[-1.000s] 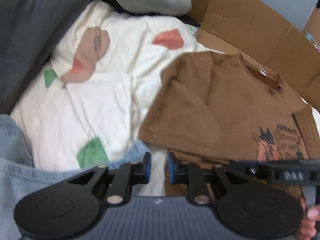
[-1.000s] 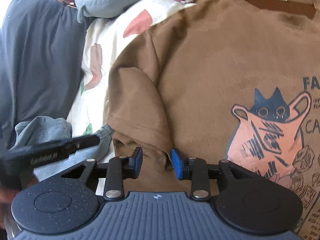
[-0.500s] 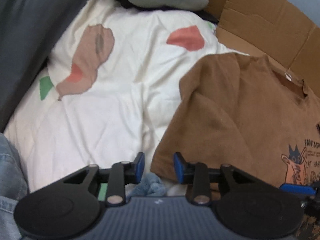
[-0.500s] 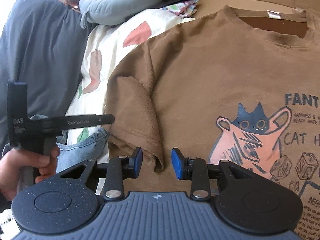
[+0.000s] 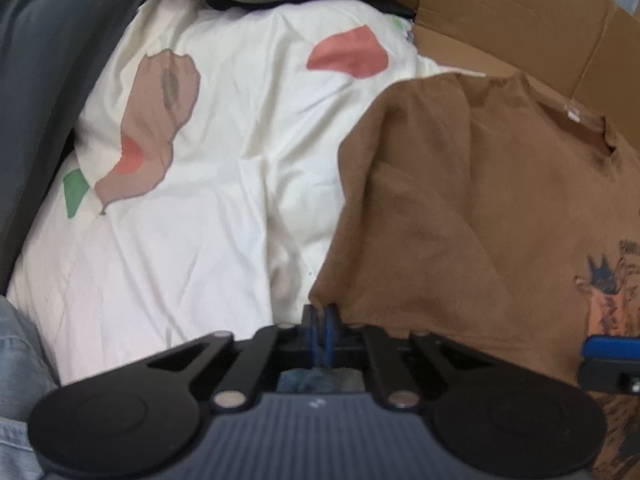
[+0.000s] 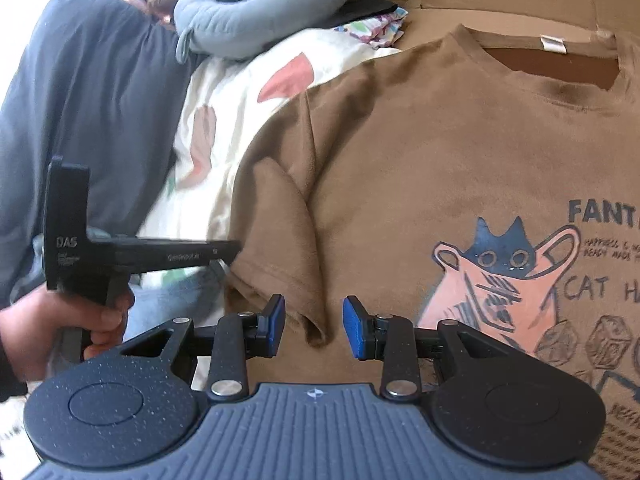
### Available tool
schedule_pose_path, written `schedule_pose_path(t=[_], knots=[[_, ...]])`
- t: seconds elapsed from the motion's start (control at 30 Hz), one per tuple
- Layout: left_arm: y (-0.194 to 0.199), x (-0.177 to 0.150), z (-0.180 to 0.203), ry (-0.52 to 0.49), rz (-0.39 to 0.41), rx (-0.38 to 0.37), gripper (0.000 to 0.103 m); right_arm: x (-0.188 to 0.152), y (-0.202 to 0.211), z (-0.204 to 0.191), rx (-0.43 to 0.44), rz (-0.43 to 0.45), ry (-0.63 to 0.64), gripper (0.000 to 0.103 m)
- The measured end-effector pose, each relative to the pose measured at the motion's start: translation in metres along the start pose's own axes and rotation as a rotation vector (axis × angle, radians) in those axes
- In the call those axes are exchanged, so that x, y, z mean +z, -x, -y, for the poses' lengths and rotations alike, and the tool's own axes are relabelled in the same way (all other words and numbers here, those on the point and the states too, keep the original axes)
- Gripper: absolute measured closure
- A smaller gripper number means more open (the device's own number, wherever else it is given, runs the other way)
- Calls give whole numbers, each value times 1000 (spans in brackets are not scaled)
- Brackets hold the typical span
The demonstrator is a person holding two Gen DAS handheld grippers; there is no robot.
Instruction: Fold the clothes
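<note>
Brown cotton fills most of my view — the t-shirt (image 6: 420, 168) lies face up, cat print showing, partly on the cream bedsheet (image 5: 208, 200) and partly on flattened cardboard (image 5: 500, 28). My left gripper (image 5: 320, 322) has its blue pads pressed together on the corner of the sleeve hem, pinching the brown fabric. My right gripper (image 6: 314, 326) sits partly open just over the folded sleeve edge, the cloth between its pads but not squeezed. The left hand (image 6: 52, 328) shows at the side of the right view. A grey pillow (image 6: 256, 12) rests beyond the sheet — denim (image 5: 16, 380) lies near the lower left edge.
</note>
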State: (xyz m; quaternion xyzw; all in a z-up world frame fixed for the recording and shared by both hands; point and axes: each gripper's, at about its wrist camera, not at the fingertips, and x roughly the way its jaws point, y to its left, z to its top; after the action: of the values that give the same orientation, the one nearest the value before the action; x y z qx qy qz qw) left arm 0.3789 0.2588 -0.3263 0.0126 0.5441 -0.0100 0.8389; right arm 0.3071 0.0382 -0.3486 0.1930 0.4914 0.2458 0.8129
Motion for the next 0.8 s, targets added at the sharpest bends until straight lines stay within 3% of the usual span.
schedule_pose_path(t=[0.33,0.57,0.67,0.8], knots=[[40,27,9,-16,27,-78,100,3,-15,-25,70,43,43,69],[60,44,34,2,-18,-156,100,6,-17,-39,109,99,60,69],[65,52,44,26,-37,-195,100,10,-16,-43,123,134,53,61],[71,64,55,65,-46,-229,100,19,-13,-41,158,182,16,61]])
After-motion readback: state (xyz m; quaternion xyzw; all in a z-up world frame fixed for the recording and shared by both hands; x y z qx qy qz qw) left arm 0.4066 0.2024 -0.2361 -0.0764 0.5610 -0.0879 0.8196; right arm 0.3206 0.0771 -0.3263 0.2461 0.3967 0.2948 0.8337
